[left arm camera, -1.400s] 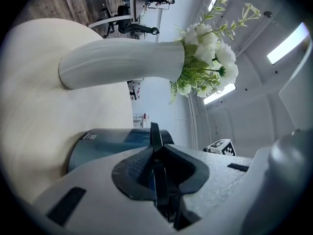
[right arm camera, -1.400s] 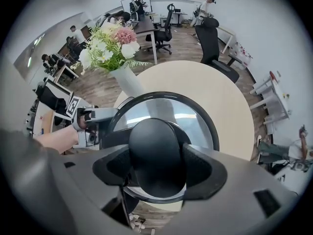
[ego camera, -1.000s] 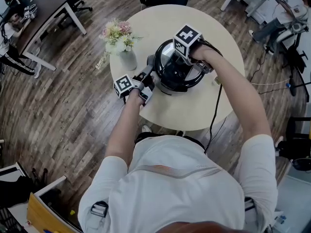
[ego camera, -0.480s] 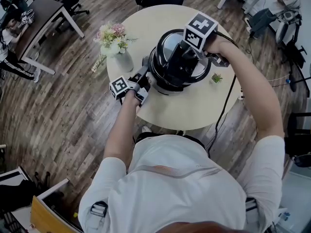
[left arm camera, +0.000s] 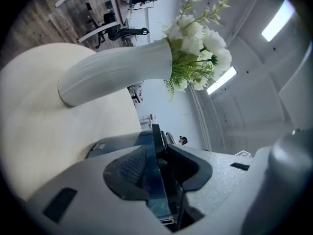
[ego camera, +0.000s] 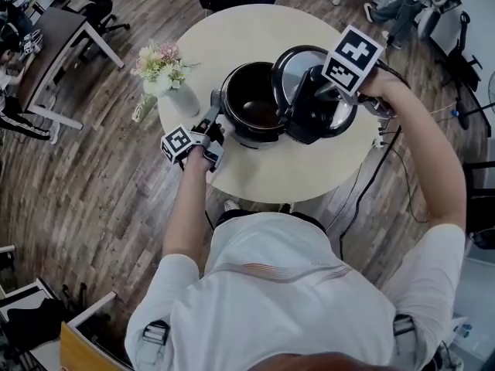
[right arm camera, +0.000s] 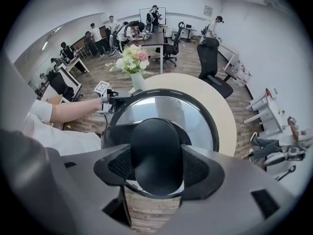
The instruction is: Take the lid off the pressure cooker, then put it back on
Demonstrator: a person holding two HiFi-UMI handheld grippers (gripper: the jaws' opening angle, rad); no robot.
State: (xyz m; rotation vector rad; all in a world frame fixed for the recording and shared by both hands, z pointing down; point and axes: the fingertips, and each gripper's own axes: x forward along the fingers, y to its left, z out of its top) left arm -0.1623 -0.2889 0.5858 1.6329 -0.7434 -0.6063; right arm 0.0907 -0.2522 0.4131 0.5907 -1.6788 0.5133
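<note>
**Head view.** The cooker stands open on the round tabletop. The lid is off and carried in the air at the cooker's right side, overlapping its right rim in this view. The right gripper points down onto it. The left gripper lies level at the cooker's left flank. A vase of flowers stands just beside that gripper. The far half of the tabletop is bare.

**Left gripper view.** The jaws have just been opening. The thin dark side handle sits between them, one pad against it and a dark slit at the other. I judge the hold slack, not clamped.

**Right gripper view.** The jaws are closed on the lid's black knob, a pad on each side. The floor shows under the lid's near rim, so part of the lid seems to hang past the tabletop edge.

**Risks.**
- With the left hold slack, the cooker may slide or turn when the lid is seated and twisted.
- The lid, held by the knob alone, can tip and strike the rim.
- If the knob slips here, the lid falls to the floor.

**Room.** There is free air above the cooker, and the tight side is the left, by the vase.
</note>
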